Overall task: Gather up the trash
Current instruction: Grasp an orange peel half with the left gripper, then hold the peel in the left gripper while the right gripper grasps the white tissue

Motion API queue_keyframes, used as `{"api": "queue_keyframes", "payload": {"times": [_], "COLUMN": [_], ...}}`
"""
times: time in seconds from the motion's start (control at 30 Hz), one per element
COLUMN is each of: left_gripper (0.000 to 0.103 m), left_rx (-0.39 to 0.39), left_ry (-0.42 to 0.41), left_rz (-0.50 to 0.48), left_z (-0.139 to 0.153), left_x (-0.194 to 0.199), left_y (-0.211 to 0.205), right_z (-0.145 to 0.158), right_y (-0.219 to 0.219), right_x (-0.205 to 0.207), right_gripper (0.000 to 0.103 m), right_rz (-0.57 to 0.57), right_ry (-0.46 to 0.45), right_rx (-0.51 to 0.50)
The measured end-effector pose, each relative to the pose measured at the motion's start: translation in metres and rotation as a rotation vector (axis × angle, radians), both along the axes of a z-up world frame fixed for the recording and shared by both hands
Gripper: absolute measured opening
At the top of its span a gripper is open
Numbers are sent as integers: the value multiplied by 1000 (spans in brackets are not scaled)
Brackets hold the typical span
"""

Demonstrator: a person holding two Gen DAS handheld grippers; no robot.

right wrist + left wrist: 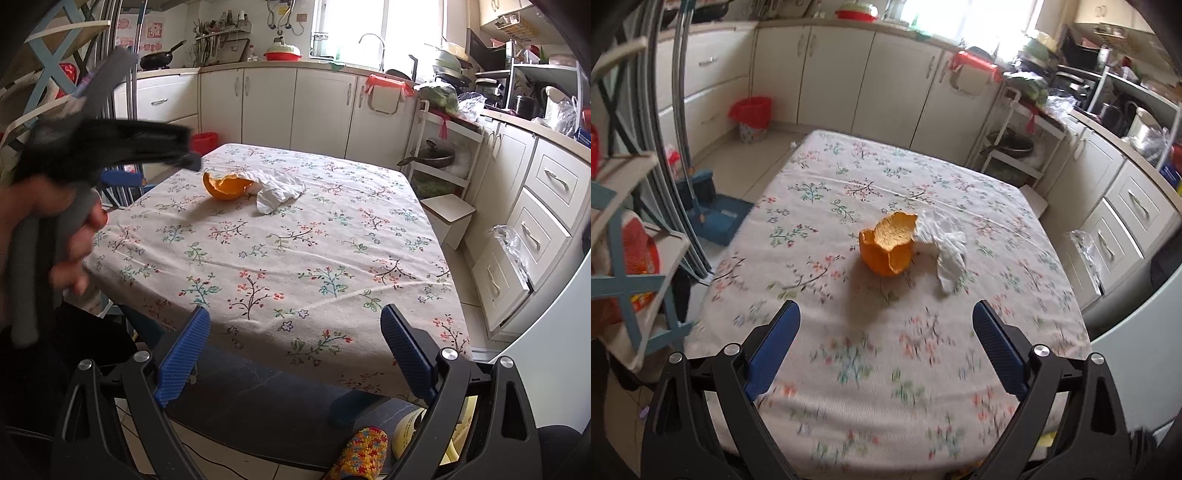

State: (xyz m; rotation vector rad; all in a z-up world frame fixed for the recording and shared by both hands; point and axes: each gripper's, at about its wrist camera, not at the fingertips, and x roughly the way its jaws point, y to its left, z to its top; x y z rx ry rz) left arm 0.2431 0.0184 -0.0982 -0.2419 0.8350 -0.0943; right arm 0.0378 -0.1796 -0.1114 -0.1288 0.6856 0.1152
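Observation:
An orange peel (886, 245) shaped like a cup lies on the floral tablecloth (849, 369), with a crumpled white tissue (943, 243) touching its right side. My left gripper (886, 314) hovers open over the cloth, a short way in front of the peel, nothing between its blue pads. In the right wrist view the peel (225, 189) and tissue (279, 190) sit at the far left part of the table. My right gripper (295, 317) is open at the table's near edge. The left gripper (184, 158) appears blurred at the left, held by a hand (79, 236).
A red-lined waste bin (751, 118) stands on the floor beyond the table's far left corner, near a blue dustpan (716, 218). White cabinets (871, 81) line the back and right. A shelf rack (1015, 147) with a pan stands at the right. A colourful slipper (360, 454) lies below.

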Motion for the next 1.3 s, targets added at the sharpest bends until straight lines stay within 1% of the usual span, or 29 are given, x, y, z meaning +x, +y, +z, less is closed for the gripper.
{"api": "queue_keyframes", "payload": {"times": [0.07,0.13,0.23,0.27,0.3,0.33,0.37,0.4,0.47,0.57,0.63,0.7,0.77,0.83,0.97,1.17,1.23,1.27,1.3], "left_gripper": [90,89,76,64,47,39,24,19,10,6,6,6,5,5,5,6,6,6,6], "left_rx": [-19,-20,-22,-31,-38,-43,-45,-42,-16,3,11,38,79,93,87,72,71,73,75], "left_ry": [20,32,73,87,98,112,128,143,144,106,83,48,9,-14,-22,-35,-34,-34,-33], "left_rz": [18,29,30,29,26,20,13,8,-4,-13,-6,8,23,37,42,10,-5,-13,-16], "left_z": [-7,-13,-29,-35,-39,-43,-47,-49,-45,-31,-23,-12,-2,5,10,15,15,15,14], "left_x": [20,37,60,67,71,76,80,82,80,70,63,55,49,47,47,46,46,46,46], "left_y": [1,-1,-3,-2,-1,1,2,3,6,14,22,30,36,44,56,52,49,47,46], "right_z": [0,1,3,5,6,6,6,5,4,0,-4,-9,-13,-16,-17,-25,-30,-32,-34], "right_y": [1,2,5,8,10,14,17,22,30,42,50,55,59,59,58,58,56,55,54], "right_x": [3,8,23,31,38,45,51,60,76,107,126,145,163,180,203,233,242,247,250], "right_gripper": [89,89,89,89,89,89,89,89,89,89,89,89,89,89,89,88,78,66,50], "right_rz": [3,5,6,10,14,23,28,36,48,65,69,68,62,49,31,-15,-20,-18,-15], "right_ry": [0,5,4,3,4,7,9,12,17,24,28,35,48,60,75,98,121,138,151], "right_rx": [5,12,16,14,11,5,-3,-16,-35,-70,-100,-120,-123,-108,-66,-66,-58,-54,-51]}}
